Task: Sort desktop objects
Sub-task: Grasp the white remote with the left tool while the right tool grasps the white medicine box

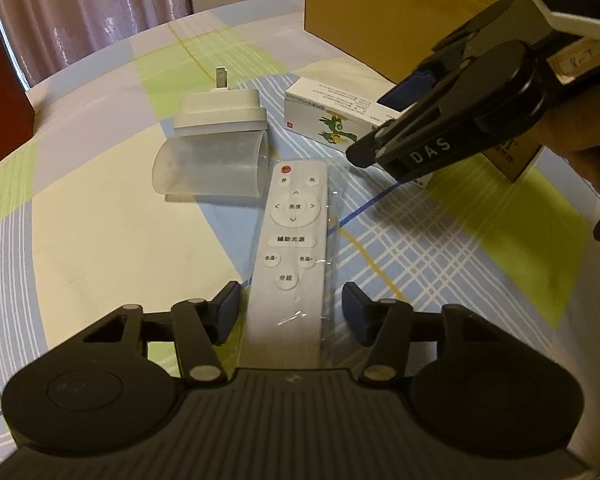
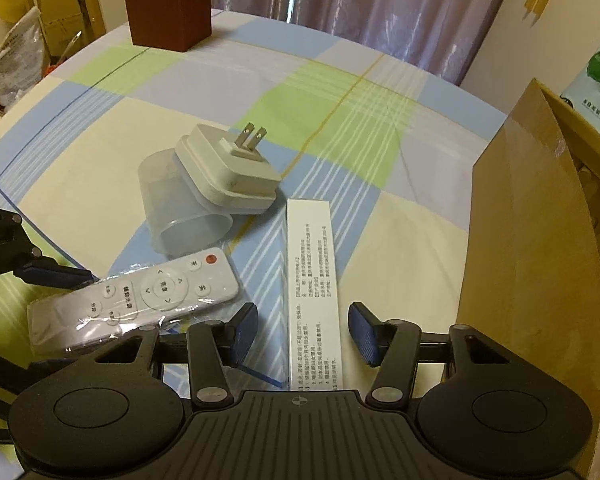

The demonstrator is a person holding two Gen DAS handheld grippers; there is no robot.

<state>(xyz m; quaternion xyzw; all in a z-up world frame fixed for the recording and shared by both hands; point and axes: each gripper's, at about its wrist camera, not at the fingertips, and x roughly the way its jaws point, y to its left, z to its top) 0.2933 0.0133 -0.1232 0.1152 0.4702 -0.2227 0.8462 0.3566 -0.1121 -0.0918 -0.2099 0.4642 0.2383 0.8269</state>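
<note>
Near table (image 2: 100,208) middle: white remote (image 1: 290,248) in plastic wrap lies between left gripper (image 1: 290,312) fingers, jaws apart, not touching. Right gripper (image 2: 303,332) jaws apart, straddling white carton (image 2: 314,300). Plug adapter (image 2: 228,172) beyond, cardboard box (image 2: 536,240) at right edge.

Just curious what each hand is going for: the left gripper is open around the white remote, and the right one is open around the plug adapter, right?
Not quite. The right gripper is open around the long white box, as the right wrist view shows; the plug adapter lies farther off, untouched. The left gripper is indeed open around the remote.
</note>
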